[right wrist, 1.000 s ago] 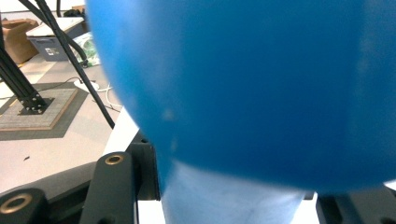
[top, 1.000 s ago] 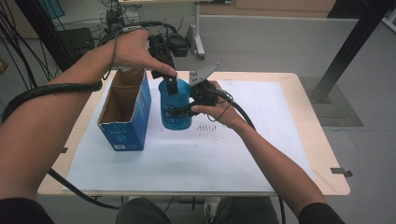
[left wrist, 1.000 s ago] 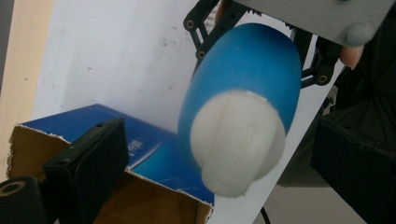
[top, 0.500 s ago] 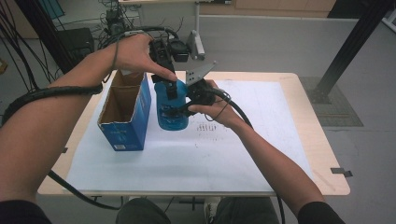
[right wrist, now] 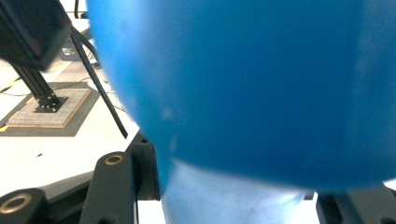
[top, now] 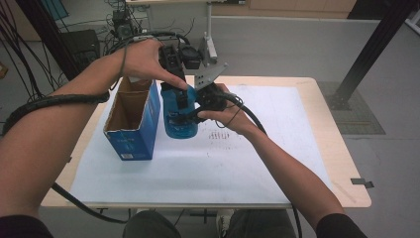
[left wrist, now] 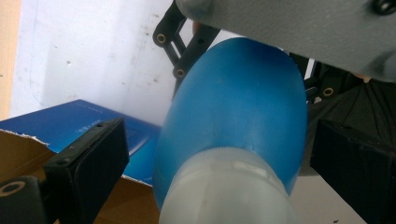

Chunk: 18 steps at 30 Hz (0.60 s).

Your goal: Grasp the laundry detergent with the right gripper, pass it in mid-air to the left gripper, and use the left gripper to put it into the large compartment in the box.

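- Right gripper is clamped on the blue bottle, held upright beside the open blue box on the bench.
- Left gripper straddles the bottle's top, its pads apart and clear of it.

No legible text or labels

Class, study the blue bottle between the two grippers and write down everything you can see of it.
The blue bottle looks like translucent plastic, deep blue with a paler, whitish neck end seen in the left gripper view. It stands roughly upright beside the open blue cardboard box, above the white table sheet; whether its base rests there is unclear. The right gripper clamps its body from the side, while the left gripper straddles its top with jaws spread.
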Each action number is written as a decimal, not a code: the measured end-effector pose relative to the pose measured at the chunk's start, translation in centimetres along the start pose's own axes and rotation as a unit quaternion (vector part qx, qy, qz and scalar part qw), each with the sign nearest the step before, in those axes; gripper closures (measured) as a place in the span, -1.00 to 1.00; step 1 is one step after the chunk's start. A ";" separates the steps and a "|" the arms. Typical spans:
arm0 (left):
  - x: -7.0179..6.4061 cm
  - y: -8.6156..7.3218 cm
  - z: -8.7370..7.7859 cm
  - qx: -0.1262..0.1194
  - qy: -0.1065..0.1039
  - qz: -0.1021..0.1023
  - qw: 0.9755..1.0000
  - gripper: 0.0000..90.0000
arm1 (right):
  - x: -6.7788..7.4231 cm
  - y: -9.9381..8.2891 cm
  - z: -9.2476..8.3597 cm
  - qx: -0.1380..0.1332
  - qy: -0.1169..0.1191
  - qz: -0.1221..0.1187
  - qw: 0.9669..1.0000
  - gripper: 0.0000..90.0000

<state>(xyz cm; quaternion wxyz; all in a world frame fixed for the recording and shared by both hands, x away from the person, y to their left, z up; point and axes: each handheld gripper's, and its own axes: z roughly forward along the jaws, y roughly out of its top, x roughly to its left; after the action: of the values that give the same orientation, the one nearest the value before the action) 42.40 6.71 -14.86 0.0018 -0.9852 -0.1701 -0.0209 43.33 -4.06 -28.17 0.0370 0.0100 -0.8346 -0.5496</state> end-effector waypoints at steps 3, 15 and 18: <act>0.0 0.0 0.1 0.001 0.001 0.001 1.000 -0.89 | 0.0 0.1 -0.1 0.000 0.000 -0.001 1.000 -0.02; 0.1 0.2 0.1 -0.001 -0.001 0.004 1.000 -0.89 | -0.2 0.3 -0.2 -0.002 0.000 0.000 1.000 -0.02; 0.1 0.2 0.2 -0.002 0.000 0.005 1.000 -0.89 | -0.3 0.3 -0.3 -0.002 0.000 0.001 1.000 -0.02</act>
<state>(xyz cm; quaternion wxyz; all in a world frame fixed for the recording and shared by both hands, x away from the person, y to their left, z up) 42.53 6.55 -15.03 -0.0001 -0.9860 -0.1655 -0.0216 43.65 -4.16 -27.80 0.0374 0.0095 -0.8335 -0.5512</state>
